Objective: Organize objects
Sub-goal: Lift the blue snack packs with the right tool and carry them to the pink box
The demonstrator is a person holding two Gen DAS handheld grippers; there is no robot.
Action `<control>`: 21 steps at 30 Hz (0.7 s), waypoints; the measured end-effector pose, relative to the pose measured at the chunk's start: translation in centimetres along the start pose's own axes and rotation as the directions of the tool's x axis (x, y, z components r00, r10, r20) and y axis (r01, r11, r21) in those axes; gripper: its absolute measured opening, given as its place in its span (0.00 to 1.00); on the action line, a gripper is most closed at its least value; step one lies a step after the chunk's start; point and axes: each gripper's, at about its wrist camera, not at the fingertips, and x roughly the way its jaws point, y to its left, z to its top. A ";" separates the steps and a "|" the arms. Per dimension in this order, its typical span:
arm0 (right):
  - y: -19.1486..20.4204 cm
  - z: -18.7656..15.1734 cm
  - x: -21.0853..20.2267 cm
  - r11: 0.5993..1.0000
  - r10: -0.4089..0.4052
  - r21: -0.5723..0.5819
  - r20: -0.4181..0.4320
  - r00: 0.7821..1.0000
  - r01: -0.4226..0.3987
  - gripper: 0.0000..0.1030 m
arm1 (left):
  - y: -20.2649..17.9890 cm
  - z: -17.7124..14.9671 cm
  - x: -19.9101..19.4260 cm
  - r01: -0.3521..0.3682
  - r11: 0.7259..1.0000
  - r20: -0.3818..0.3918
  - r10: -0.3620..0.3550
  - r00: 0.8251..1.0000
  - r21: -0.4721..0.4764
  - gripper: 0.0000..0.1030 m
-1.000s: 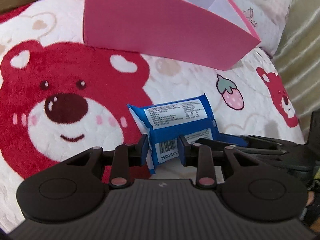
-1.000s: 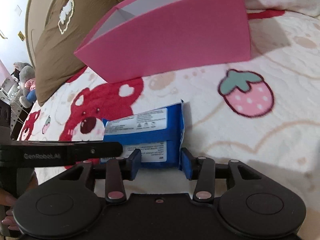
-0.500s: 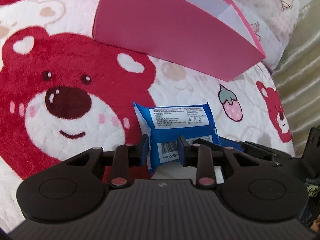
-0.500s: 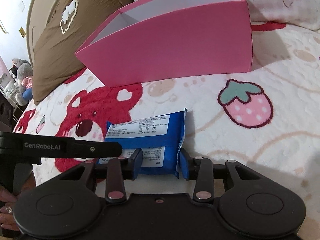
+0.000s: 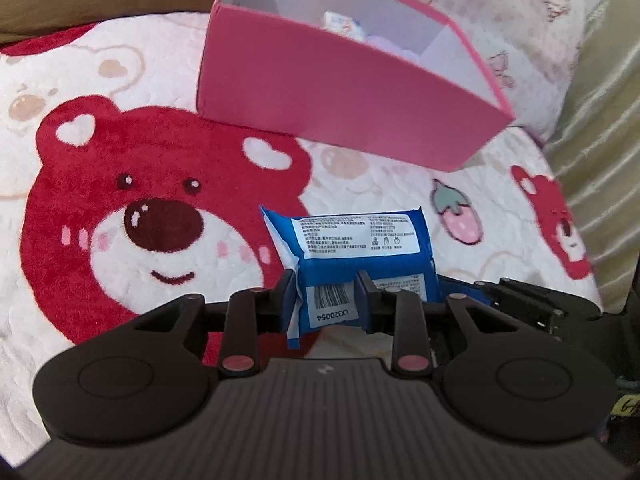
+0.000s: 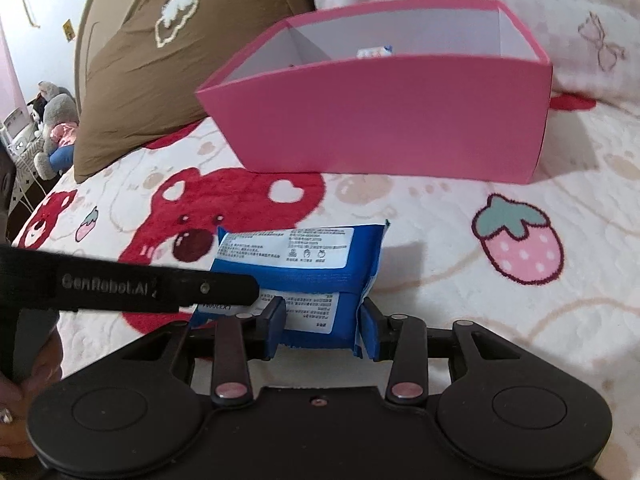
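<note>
A blue wipes packet (image 5: 352, 248) with white labels hangs just above the bear blanket, gripped at both ends. My left gripper (image 5: 326, 292) is shut on its barcode end. My right gripper (image 6: 322, 324) has the packet's (image 6: 304, 264) other end between its pads, which still touch it while the jaws are opening slightly. The left gripper's black arm (image 6: 160, 288) crosses the right wrist view from the left. Beyond the packet stands an open pink box (image 5: 340, 96) (image 6: 380, 120) with a small white-and-blue pack (image 6: 374, 52) inside.
The blanket (image 5: 120, 220) shows a large red bear and strawberries. A brown pillow (image 6: 160, 60) leans behind the box on the left and a pale patterned pillow (image 6: 540, 8) lies behind it. Plush toys (image 6: 56, 120) sit far left. A golden curtain (image 5: 600, 120) hangs at the right.
Both grippers have risen a little with the packet and tilted toward the pink box. The box's white inside and its contents now show.
</note>
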 end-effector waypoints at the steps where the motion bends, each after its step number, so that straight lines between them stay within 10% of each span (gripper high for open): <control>1: 0.4 -0.1 -0.3 1.000 -0.011 -0.016 0.005 1.000 0.011 0.47 | -0.1 -0.1 -0.2 0.005 1.000 0.001 -0.005 1.000 0.015 0.27; 21: 2.8 0.3 -3.6 0.999 -0.006 -0.046 0.064 0.998 0.009 0.65 | -1.4 0.2 -4.4 0.066 0.996 0.059 -0.069 0.996 0.063 0.36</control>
